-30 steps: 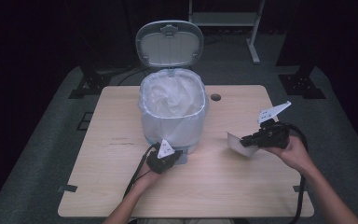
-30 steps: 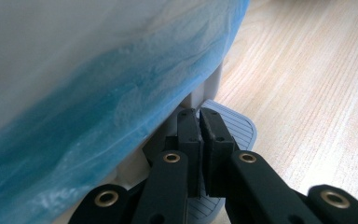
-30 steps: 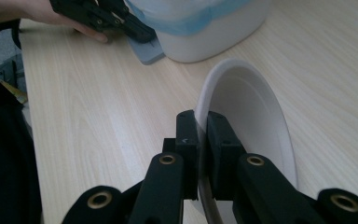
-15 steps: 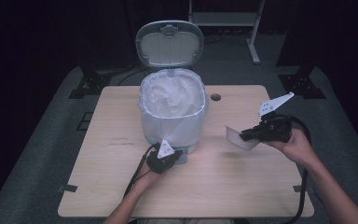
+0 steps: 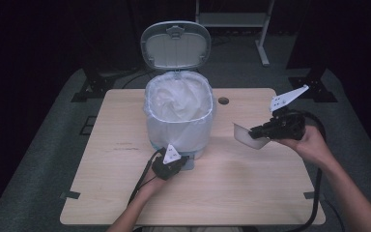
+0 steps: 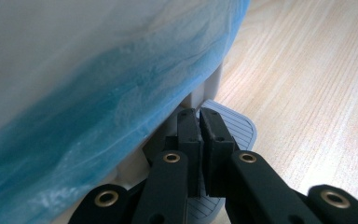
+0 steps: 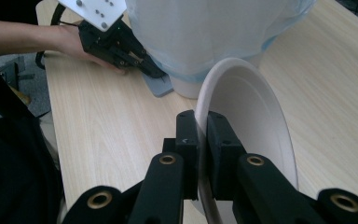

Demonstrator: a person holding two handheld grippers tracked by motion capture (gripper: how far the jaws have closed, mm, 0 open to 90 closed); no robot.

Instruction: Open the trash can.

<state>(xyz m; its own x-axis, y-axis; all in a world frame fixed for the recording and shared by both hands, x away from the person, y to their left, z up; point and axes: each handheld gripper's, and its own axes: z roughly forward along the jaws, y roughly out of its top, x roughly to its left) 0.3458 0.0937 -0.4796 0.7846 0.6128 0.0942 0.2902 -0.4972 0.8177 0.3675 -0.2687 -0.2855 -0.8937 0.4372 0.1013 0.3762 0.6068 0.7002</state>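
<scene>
From above, the right gripper point(image 5: 257, 134) holds a paper plate point(image 5: 245, 135) by its rim beside the lined bin point(image 5: 178, 116), while the left gripper view shows the left gripper point(image 6: 199, 122) clenched empty on the bin's pedal point(image 6: 240, 126).

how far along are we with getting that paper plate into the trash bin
Done: the bin's lid stands open, with the left tongs shut and pressing on the foot pedal. In hand: the right tongs are shut on the paper plate, held above the table beside the bin. Left: carrying the plate over the opening and dropping it in.
</scene>
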